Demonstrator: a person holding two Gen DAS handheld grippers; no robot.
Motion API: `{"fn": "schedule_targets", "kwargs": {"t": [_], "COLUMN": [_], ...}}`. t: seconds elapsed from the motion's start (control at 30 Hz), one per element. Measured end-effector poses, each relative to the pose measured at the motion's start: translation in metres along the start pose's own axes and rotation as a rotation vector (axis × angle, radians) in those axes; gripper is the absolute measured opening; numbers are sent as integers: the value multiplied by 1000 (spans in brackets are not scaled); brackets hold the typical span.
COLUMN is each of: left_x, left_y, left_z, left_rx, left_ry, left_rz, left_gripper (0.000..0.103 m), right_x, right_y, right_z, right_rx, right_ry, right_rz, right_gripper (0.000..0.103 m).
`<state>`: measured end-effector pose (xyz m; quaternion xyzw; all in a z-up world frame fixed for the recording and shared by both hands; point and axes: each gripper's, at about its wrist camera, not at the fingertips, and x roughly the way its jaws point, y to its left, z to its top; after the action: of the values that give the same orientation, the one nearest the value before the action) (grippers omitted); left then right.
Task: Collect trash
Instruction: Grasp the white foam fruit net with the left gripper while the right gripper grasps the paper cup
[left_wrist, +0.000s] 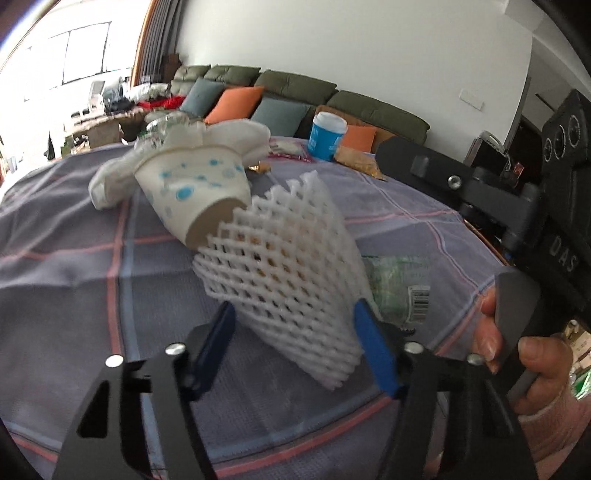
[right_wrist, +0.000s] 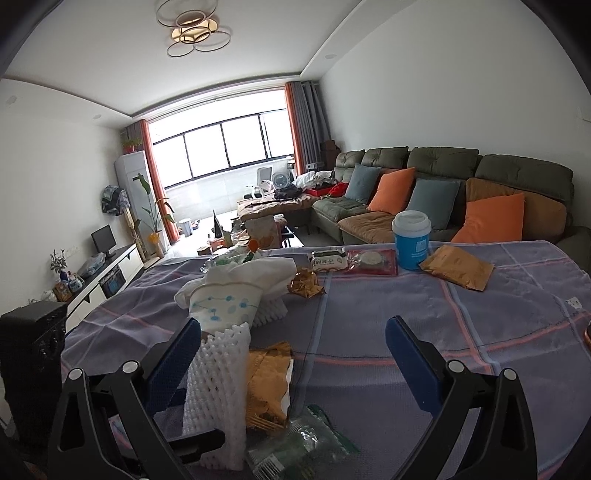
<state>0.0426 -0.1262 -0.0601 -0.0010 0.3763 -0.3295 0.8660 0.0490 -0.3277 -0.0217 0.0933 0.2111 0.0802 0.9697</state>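
A big table under a purple cloth with pink and blue stripes (right_wrist: 480, 332) fills both views, and lots of trash is still lying on it, so I think the clean-up is only starting. No bin or bag shows anywhere. Far back stand a blue cup with a white lid (right_wrist: 411, 238), a flat brown paper packet (right_wrist: 456, 271), a red snack packet (right_wrist: 373, 261) and a shiny crumpled gold wrapper (right_wrist: 304, 284). In the middle lies a white paper cup with blue dots (left_wrist: 192, 188) on its side, with white crumpled tissue (left_wrist: 236, 134) stuffed in it. Closer in sits a white foam fruit net (left_wrist: 291, 266), and beside it a clear green-printed plastic wrapper (left_wrist: 402, 291) and a torn brown paper bag (right_wrist: 267, 384). The left gripper (left_wrist: 295, 325) has its blue pads on both sides of the foam net, which stands up off the cloth; it looks pinched, so this piece seems just picked. The right gripper (right_wrist: 291, 345) is wide open with nothing in it, hanging over the near pile.
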Motion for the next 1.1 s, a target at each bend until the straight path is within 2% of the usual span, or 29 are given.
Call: {"fn": "schedule_targets", "kwargs": {"t": [0.13,0.2,0.4,0.63,0.8,0.93,1.1], "left_x": [2,2,-7,-28,-51,-64,-81], "left_y": [7,9,13,18,28,39,56], "left_z": [0,-1,-6,-10,-15,-18,-20], "left_rx": [-13,-17,-22,-5,-19,-40,-60], "left_ry": [4,4,-5,-40,-81,-105,-130], "left_rz": [-9,-20,-23,-5,16,46,99], "left_gripper": [48,36,24,23,23,23,23], "right_x": [2,3,4,6,13,23,39], "right_y": [0,1,2,11,20,28,47], "right_z": [-2,-3,-3,-1,2,5,5], "right_rx": [1,-1,-4,-24,-28,-14,-60], "right_ry": [7,10,17,21,42,77,127], "right_rz": [13,17,30,51,106,159,191], "right_gripper": [99,99,99,99,99,93,88]}}
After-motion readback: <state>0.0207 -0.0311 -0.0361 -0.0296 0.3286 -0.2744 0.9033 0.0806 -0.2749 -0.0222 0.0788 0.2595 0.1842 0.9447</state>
